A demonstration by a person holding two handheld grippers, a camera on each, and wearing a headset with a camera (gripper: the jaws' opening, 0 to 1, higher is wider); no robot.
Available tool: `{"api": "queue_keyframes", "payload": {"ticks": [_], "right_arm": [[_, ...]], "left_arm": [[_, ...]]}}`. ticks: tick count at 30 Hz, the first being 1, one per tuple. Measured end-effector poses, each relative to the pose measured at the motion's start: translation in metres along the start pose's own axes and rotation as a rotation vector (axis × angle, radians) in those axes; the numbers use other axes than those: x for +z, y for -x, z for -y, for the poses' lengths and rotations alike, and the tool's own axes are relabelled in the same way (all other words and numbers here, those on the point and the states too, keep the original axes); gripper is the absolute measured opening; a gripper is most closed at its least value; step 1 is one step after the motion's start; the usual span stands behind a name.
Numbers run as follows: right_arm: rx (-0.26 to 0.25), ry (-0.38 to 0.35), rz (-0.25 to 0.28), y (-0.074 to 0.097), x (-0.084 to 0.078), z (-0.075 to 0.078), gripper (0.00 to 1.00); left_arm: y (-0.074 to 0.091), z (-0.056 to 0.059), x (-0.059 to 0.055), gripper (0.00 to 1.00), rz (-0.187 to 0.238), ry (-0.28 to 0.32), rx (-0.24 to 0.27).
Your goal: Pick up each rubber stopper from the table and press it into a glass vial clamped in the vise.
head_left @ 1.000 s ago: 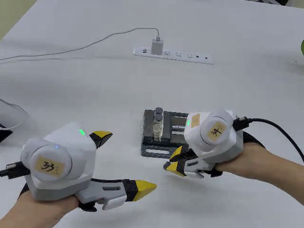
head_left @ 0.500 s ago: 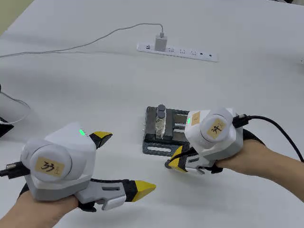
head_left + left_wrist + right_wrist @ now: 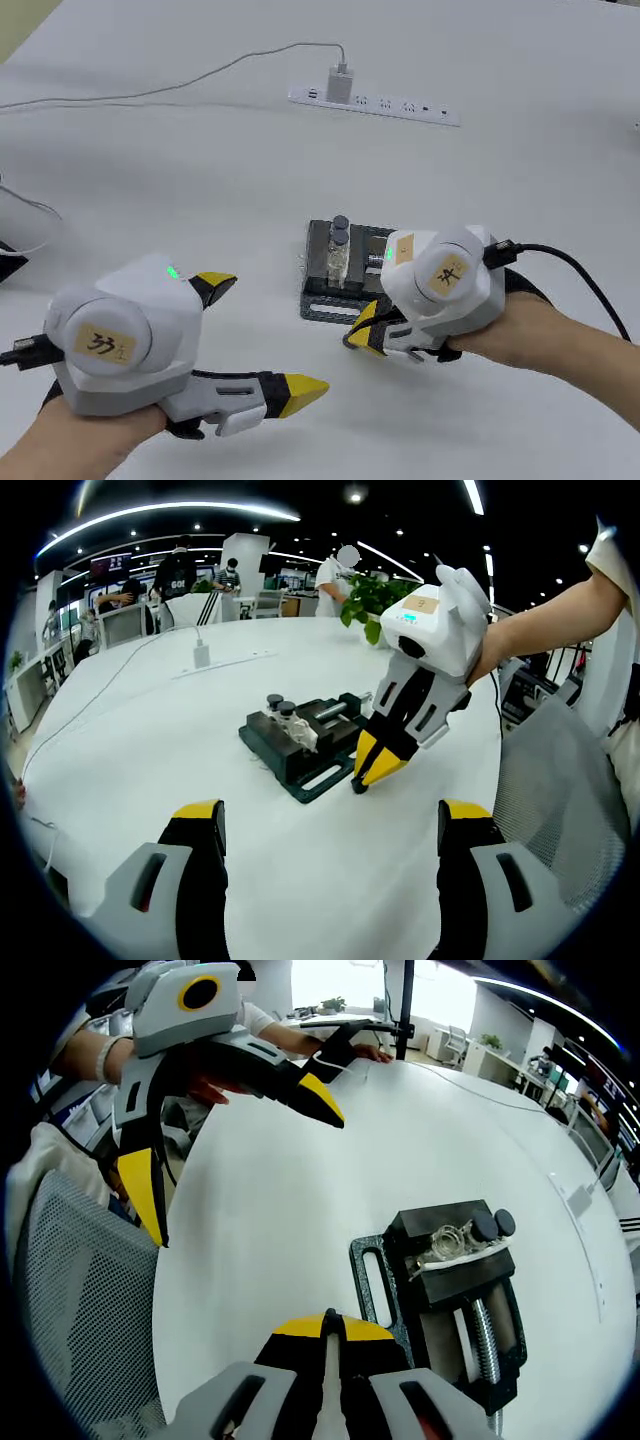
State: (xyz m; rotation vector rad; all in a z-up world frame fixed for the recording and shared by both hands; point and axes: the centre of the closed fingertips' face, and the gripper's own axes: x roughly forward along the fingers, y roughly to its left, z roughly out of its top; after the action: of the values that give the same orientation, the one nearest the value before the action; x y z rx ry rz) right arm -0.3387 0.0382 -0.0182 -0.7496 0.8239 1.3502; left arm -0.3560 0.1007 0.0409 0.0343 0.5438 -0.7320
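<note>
A small black vise stands mid-table and clamps clear glass vials topped with dark rubber stoppers. The vise and the stoppers also appear in the left gripper view, and the vise with its stoppers in the right gripper view. My right gripper is shut, its yellow tips low over the table at the vise's near right corner. In the left gripper view a small dark bit sits at the right gripper's tips; I cannot tell what it is. My left gripper is open and holds nothing, to the near left of the vise.
A white power strip with a plugged charger lies at the far side, its cable trailing left. A black cable runs from the right gripper. A mesh chair stands past the table's edge.
The right gripper has edged slightly left, staying low by the vise's near corner. The left gripper has held still. The rest of the shift is the head camera moving.
</note>
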Motion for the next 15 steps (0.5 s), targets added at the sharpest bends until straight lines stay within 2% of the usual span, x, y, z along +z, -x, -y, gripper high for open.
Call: {"api": "queue_keyframes", "payload": {"ticks": [5, 15], "right_arm": [[-0.009, -0.002, -0.007, 0.0005, -0.0007, 0.0027, 0.05], [-0.018, -0.023, -0.01, 0.0004, -0.0022, 0.0076, 0.02]], "left_arm": [[0.0007, -0.0002, -0.0009, 0.86, 0.001, 0.005, 0.002], [0.0005, -0.0003, -0.0017, 0.86, 0.003, 0.008, 0.001]]}}
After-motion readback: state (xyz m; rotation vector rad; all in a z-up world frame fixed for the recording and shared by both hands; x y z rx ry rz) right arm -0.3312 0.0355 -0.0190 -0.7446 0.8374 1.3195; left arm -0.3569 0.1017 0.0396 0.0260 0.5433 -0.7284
